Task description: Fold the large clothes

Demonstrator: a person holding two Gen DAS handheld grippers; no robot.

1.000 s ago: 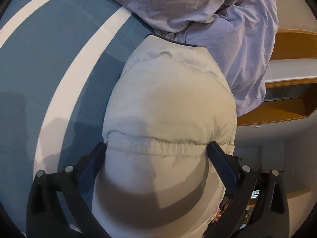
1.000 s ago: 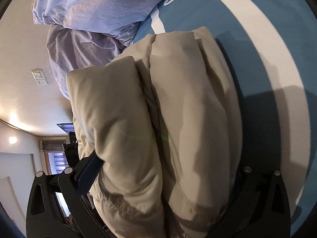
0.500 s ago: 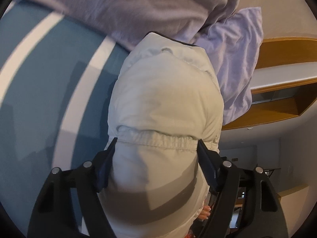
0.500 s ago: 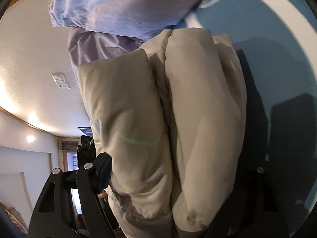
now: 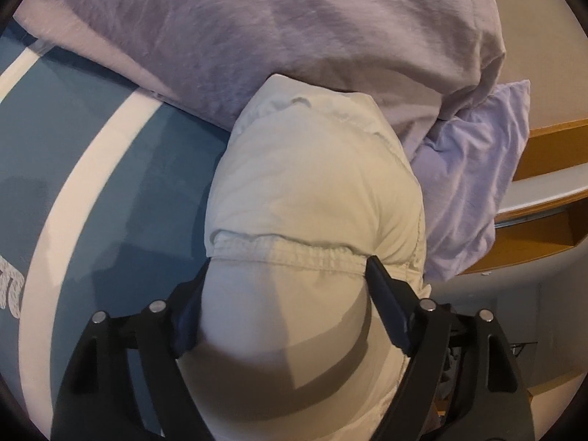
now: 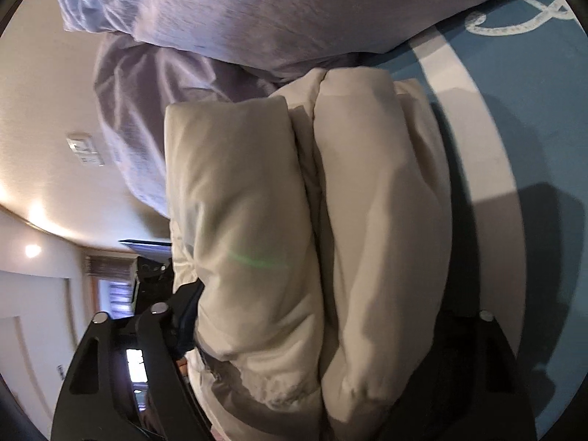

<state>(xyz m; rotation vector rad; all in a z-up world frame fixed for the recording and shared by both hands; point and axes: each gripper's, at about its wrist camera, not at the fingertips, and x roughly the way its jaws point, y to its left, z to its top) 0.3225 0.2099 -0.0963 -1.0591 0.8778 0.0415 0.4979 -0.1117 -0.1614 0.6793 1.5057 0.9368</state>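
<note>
Left wrist view first: your left gripper (image 5: 286, 275) has its jaws spread wide around the folded cream puffer jacket (image 5: 312, 198), both fingers pressed into the bundle's sides right at the gathered elastic seam, so the bundle is clamped between them. Ahead of the jaws the jacket's rounded end butts up against the lilac duvet (image 5: 257, 29), which is heaped across the far side. Off to the left of the jaws lies the blue bedspread (image 5: 84, 169) with its white stripes, and to the right, past the duvet's corner, a wooden shelf (image 5: 544, 242).

Right wrist view now: your right gripper (image 6: 323, 316) is likewise wide apart on the jacket (image 6: 367, 191), the thick folded layers filling the gap; the left finger presses the bundle's side, while the right one is hidden in shadow behind the fabric. Beyond the jaws the duvet (image 6: 275, 11) touches the jacket's far end, bedspread (image 6: 533, 121) to the right.
</note>
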